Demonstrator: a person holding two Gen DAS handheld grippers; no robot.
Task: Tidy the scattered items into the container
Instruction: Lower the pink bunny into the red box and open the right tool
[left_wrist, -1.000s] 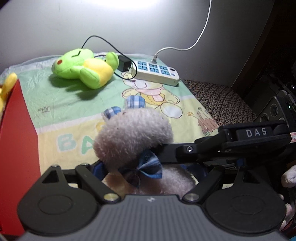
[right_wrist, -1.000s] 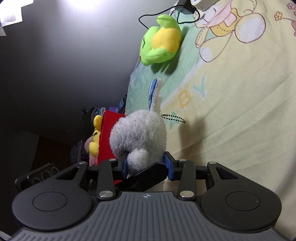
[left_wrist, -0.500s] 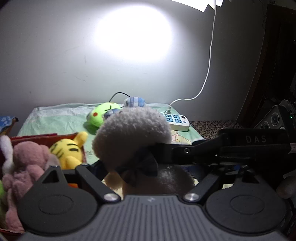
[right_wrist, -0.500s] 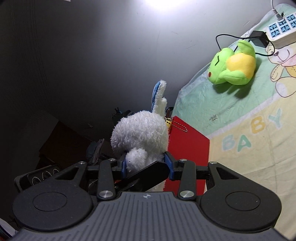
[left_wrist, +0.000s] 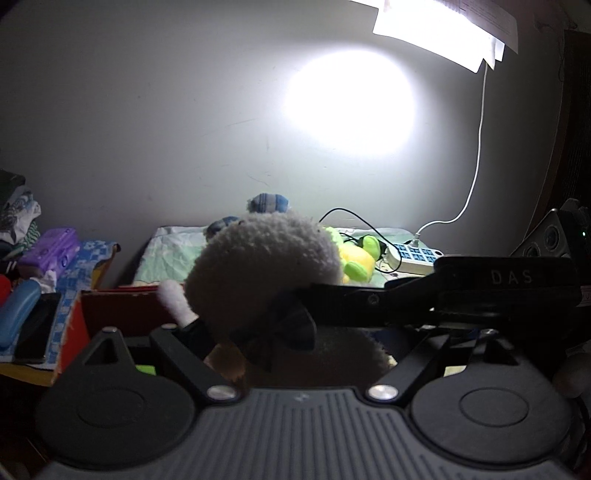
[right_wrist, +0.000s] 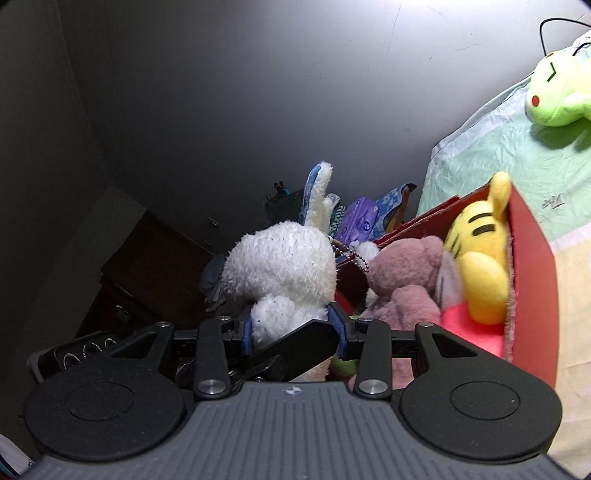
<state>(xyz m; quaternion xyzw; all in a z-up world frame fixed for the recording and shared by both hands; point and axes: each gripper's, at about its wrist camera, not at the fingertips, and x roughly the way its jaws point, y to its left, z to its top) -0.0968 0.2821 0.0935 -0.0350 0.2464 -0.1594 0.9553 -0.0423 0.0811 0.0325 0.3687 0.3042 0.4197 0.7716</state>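
Note:
A white plush rabbit (left_wrist: 266, 266) with blue checked ears and a dark bow tie hangs in the air, held by both grippers. My left gripper (left_wrist: 303, 328) is shut on its body. In the right wrist view my right gripper (right_wrist: 293, 328) presses its blue pads (right_wrist: 341, 328) on the rabbit (right_wrist: 280, 266) low down. The rabbit hangs at the near left edge of the red box (right_wrist: 532, 295), which holds a pink plush (right_wrist: 402, 288) and a yellow tiger (right_wrist: 480, 258). A green frog plush (right_wrist: 554, 92) lies on the mat beyond.
A power strip (left_wrist: 417, 254) with a white cable and a black adapter lies on the mat by the wall. Left of the red box (left_wrist: 122, 306) are a purple case (left_wrist: 48, 251), a blue case (left_wrist: 18, 314) and a phone (left_wrist: 37, 328). A dark cabinet (right_wrist: 147, 258) stands further left.
Both grippers have carried the rabbit up and to the left, from over the mat to the red box. The pink plush and yellow tiger have come into the right wrist view.

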